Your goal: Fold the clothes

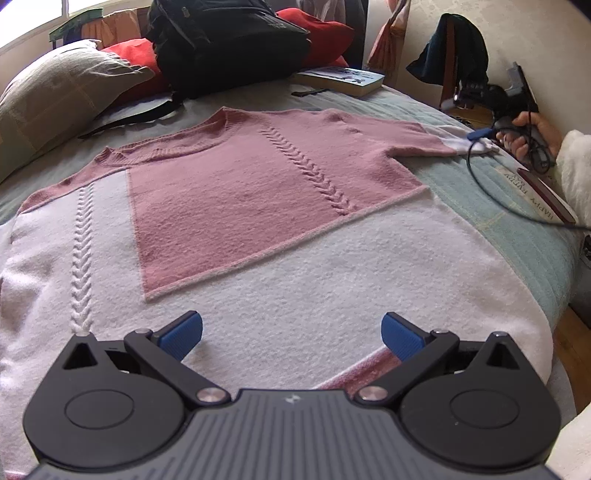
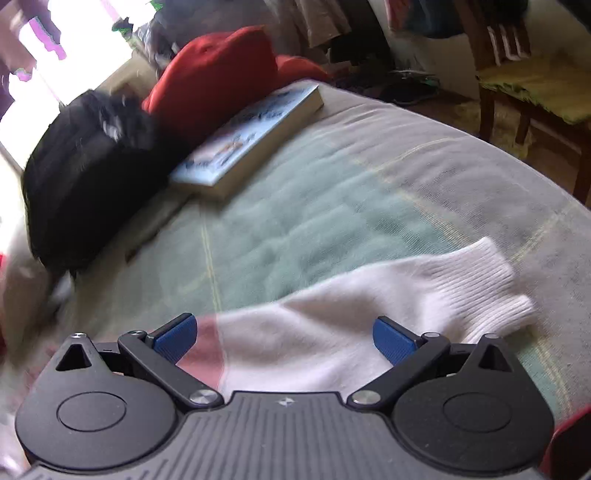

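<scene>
A pink and white knit sweater (image 1: 236, 206) lies flat on the bed, neck toward the pillows, one sleeve stretched to the right. My left gripper (image 1: 291, 334) hovers open over the white lower part, nothing between its blue pads. In the left wrist view my right gripper (image 1: 484, 138) sits at the sleeve's white cuff, held by a hand (image 1: 532, 133). In the right wrist view the right gripper (image 2: 284, 338) is open above the sleeve (image 2: 369, 314), whose ribbed white cuff (image 2: 487, 284) lies just beyond the right pad.
A black backpack (image 1: 229, 40) and red cushions (image 1: 321, 33) lie at the head of the bed, with a beige pillow (image 1: 55, 99) on the left. A book (image 1: 343, 79) rests behind the sweater. A second book (image 1: 535, 199) and cable (image 1: 491, 192) lie right. A wooden chair (image 2: 528, 85) stands beyond the bed.
</scene>
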Tool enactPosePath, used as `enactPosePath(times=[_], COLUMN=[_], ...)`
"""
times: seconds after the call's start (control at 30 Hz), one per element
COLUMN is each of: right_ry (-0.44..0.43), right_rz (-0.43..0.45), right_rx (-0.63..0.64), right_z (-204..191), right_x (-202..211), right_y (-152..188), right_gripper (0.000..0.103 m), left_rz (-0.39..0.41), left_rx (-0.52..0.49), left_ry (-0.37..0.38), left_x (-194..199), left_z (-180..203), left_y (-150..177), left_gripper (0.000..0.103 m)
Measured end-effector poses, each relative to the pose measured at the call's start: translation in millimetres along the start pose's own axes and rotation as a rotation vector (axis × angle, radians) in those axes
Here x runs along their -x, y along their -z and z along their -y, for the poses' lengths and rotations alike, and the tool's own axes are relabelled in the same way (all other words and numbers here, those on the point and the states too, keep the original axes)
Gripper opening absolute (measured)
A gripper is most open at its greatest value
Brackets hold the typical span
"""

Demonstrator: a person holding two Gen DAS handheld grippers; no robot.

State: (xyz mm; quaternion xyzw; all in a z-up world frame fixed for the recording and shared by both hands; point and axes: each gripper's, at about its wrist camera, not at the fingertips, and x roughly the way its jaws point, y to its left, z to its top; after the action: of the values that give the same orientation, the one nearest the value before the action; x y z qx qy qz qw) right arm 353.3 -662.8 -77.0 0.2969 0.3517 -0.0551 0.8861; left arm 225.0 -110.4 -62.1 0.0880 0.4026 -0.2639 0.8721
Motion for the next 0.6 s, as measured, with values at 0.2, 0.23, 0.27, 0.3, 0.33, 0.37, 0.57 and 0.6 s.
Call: enactPosePath(times=[0.2,0.23,0.27,0.3,0.33,0.37,0.57,0.6], right_ry=[0.041,0.064,0.081,0.083,0.087,0.099,0.103,0.123], right_rz=[-0.020,0.000,0.025,0.066,0.099,0.110,0.049,0.021], right_rx=[0.022,0.018,0.004,-0.036,-0.064,-0.057,0.034,0.033], right_z=[12.7,19.1,25.0,29.5,32.4,30.8,23.1,28.0], right_x=[-9.7,-7.6,-4.2,3.3,10.2,15.2,16.7,11.1], right_y=[-4.1,-5.5,-6.9,-8.1,-9.1,-8.9,-0.4,1.8], right_gripper=[0.103,0.103,0.103,0.103,0.103,0.103,0.103,0.103], left_rz=[-0.007,-0.007,-0.007,-0.008,-0.008,-0.009,-0.014,-0.015], left_rx=[-0.022,-0.023,-0.024,-0.023,-0.021,-0.020,-0.032,-0.035], left_ry=[0.000,0.000,0.000,-0.003,-0.006,-0.007,0.002,0.003], left_x=[-1.3,-0.8,-0.3,-0.5,-0.7,-1.3,-4.0,-4.0], left_z=[8.1,8.1,8.0,7.7,7.4,7.2,11.4,12.1], left_y=[-2.1,-2.1,-2.1,-2.5,-3.0,-3.5,-4.0,-3.8], left_gripper=[0.102,0.102,0.102,0.102,0.102,0.102,0.102,0.102])
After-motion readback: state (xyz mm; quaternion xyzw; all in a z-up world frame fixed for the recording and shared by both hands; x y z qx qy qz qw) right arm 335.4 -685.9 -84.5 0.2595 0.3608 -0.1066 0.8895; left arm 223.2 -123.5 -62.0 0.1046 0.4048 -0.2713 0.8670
